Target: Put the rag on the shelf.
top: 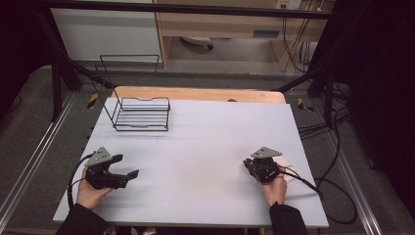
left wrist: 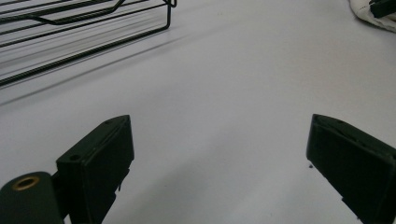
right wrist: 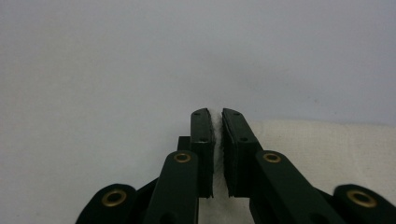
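Observation:
A white cloth (top: 288, 165) lies flat on the pale table (top: 205, 142) near its right edge. My right gripper (top: 248, 166) sits over the cloth's left edge with a hand behind it. In the right gripper view its jaws (right wrist: 217, 112) stand nearly together, with a thin fold of the cloth (right wrist: 327, 144) pinched between the pads. My left gripper (top: 128, 165) rests at the table's front left, held by the other hand. Its jaws (left wrist: 219, 126) are spread wide with only bare table between them. A corner of the cloth (left wrist: 369, 16) shows at the top right of the left gripper view.
A black wire rack (top: 142, 113) stands at the back left of the table, and it also appears as the rack (left wrist: 70, 28) at the top left of the left gripper view. Cables trail off the table from both grippers. Black frame posts flank the table.

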{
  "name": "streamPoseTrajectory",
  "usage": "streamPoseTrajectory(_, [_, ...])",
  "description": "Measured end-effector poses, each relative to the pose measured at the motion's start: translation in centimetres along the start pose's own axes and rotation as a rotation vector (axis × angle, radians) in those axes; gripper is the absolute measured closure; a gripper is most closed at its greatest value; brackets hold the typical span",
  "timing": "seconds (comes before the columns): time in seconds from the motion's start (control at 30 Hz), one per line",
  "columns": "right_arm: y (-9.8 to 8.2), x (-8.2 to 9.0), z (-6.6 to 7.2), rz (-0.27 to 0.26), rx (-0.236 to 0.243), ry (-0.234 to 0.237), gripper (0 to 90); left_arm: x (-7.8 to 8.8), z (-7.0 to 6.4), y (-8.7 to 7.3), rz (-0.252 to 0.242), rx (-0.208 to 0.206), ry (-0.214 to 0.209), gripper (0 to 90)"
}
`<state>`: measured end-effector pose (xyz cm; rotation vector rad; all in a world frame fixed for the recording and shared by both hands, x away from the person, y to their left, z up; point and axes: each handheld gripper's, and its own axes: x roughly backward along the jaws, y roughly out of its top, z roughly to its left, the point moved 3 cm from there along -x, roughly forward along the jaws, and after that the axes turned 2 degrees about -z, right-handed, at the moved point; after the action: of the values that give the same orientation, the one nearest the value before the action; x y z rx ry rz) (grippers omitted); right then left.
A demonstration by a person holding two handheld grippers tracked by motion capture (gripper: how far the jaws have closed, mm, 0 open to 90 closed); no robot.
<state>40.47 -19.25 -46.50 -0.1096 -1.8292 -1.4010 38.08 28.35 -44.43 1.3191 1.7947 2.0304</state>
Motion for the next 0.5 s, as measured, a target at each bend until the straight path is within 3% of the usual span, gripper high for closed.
streamPoseTrajectory(0.1, [0.3,0.3,0.2,-0.031,-0.015,0.027,83.8,0.0,0.0,0.0,0.000,0.000,0.002,7.4])
streamPoseTrajectory(0.2, [0.7,0.4,0.7,-0.048,-0.001,0.047,83.8,0.0,0.0,0.0,0.001,-0.001,0.004,7.4])
streamPoseTrajectory(0.5, [2.8,-0.4,4.4,-0.091,0.036,0.156,83.7,0.1,0.0,0.0,0.000,0.001,0.006,7.4])
